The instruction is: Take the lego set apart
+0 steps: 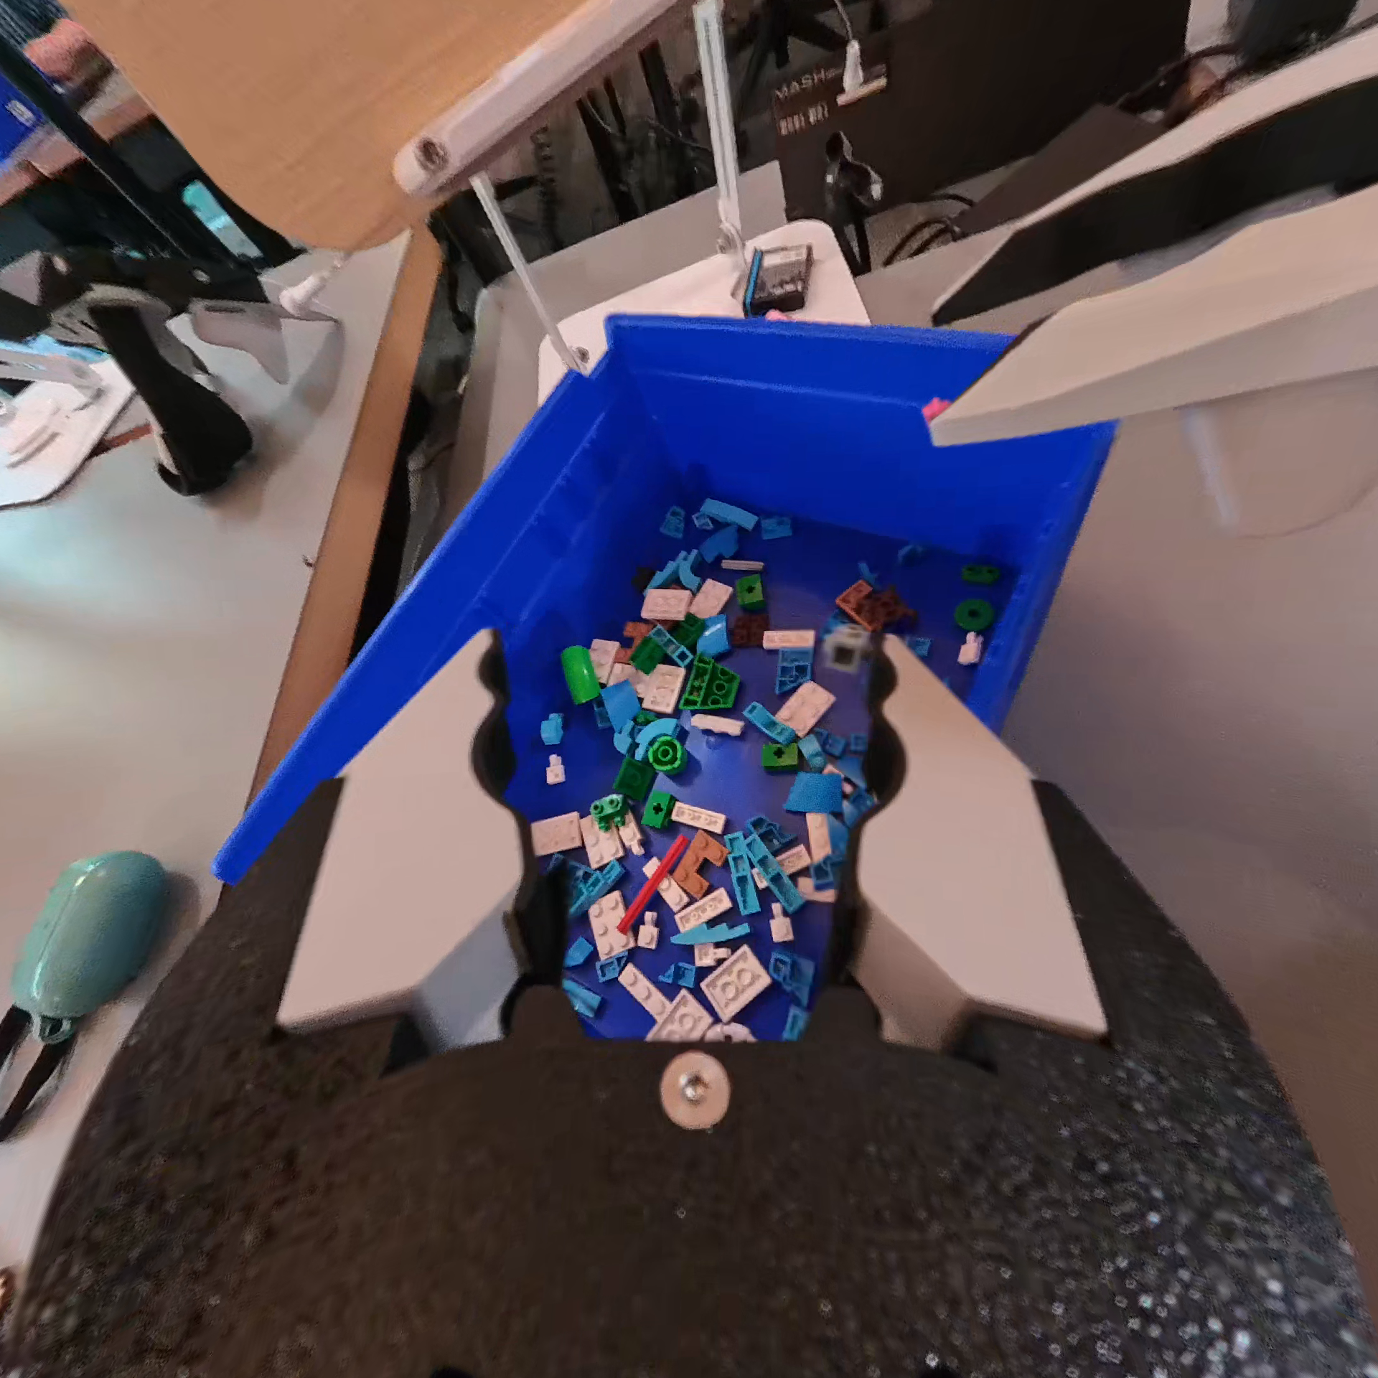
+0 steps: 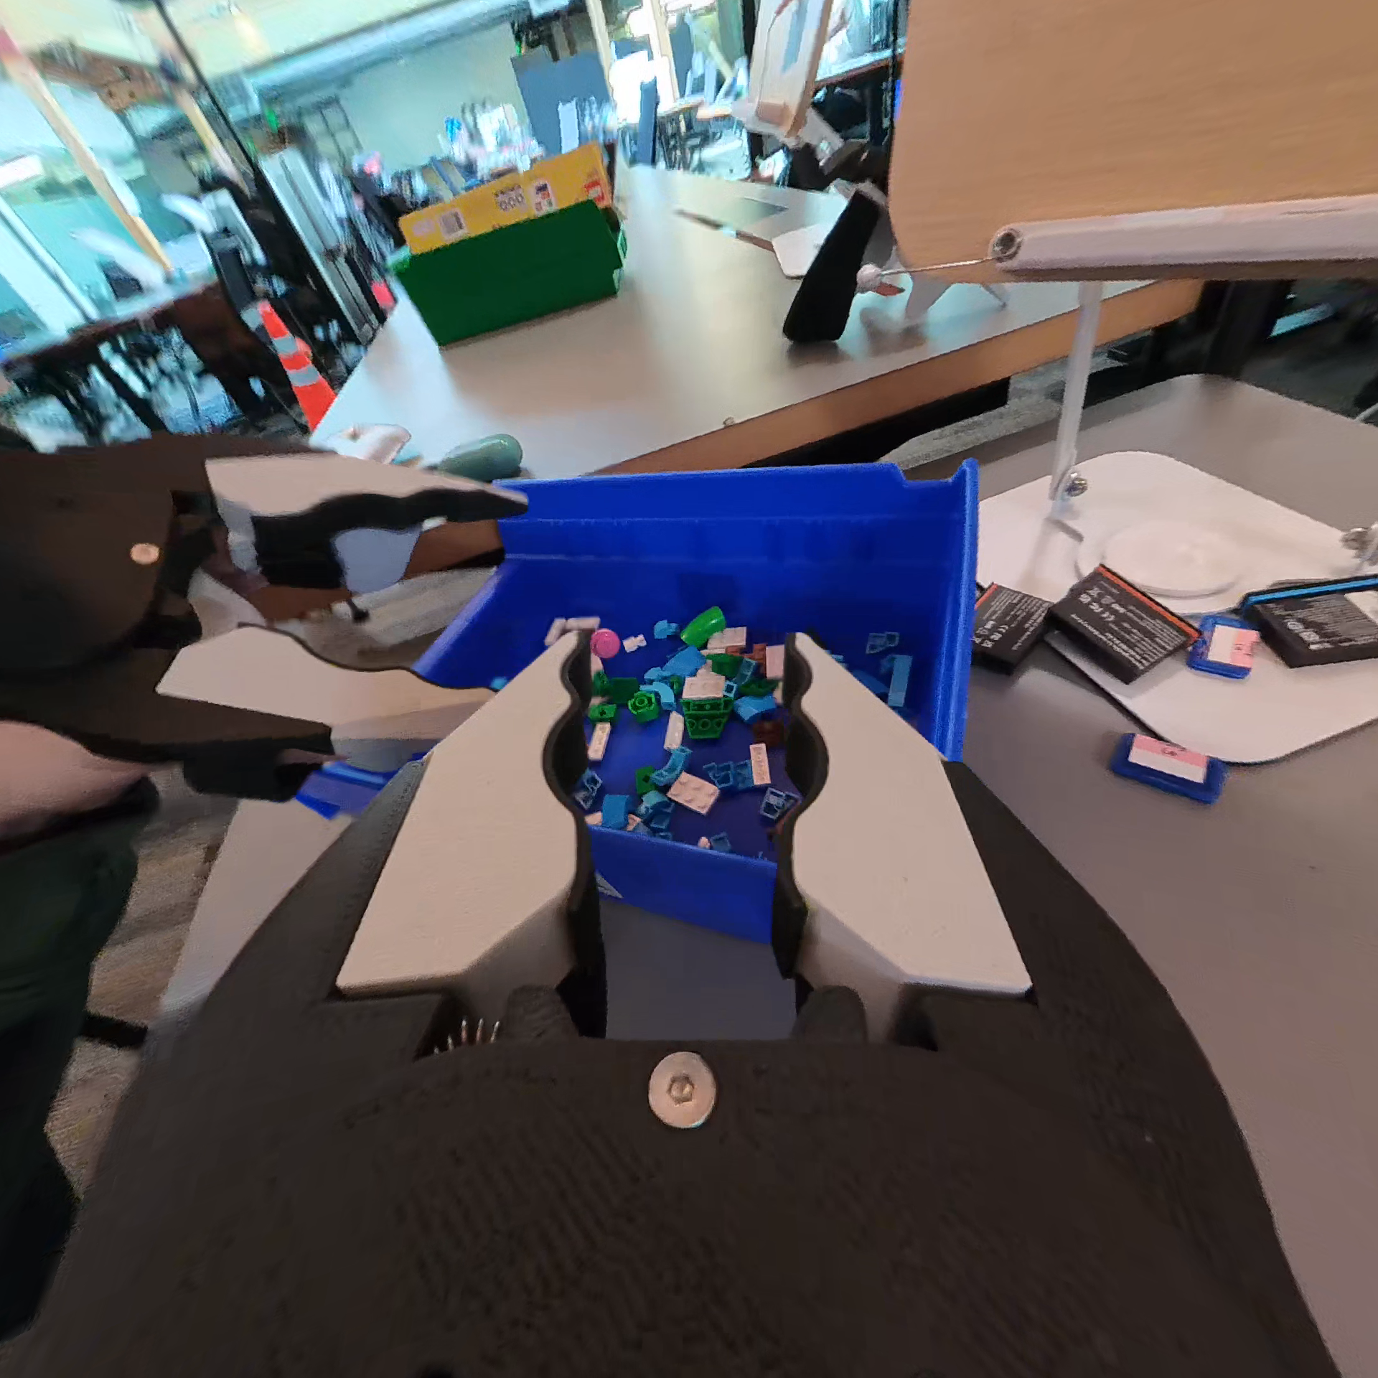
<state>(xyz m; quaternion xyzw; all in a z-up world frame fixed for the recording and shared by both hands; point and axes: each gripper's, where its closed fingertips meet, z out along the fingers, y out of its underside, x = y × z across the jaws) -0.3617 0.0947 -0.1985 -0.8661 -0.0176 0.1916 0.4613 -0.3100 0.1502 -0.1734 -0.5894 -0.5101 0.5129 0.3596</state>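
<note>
A blue bin (image 1: 783, 417) holds several loose lego pieces (image 1: 701, 746) in blue, white, green and brown, plus a red rod (image 1: 652, 883). My left gripper (image 1: 690, 641) is open and empty above the bin. A small grey piece (image 1: 846, 649) is blurred near its right fingertip. My right gripper (image 2: 687, 637) is open over the bin's (image 2: 746, 522) near wall. A pink round piece (image 2: 604, 643) sits right beside its left fingertip; I cannot tell if they touch. The left gripper (image 2: 503, 604) shows open at the bin's left side.
Black batteries (image 2: 1118, 634) and small blue cards (image 2: 1167, 764) lie on a white lamp base (image 2: 1193, 581) to the right of the bin. A teal case (image 1: 89, 932) lies left of the bin. A green bin (image 2: 514, 276) and an orange cone (image 2: 298, 365) stand far back. Measured from the fingertips, the teal case (image 1: 89, 932) is 20 cm or so from the left gripper and 30 cm from the right.
</note>
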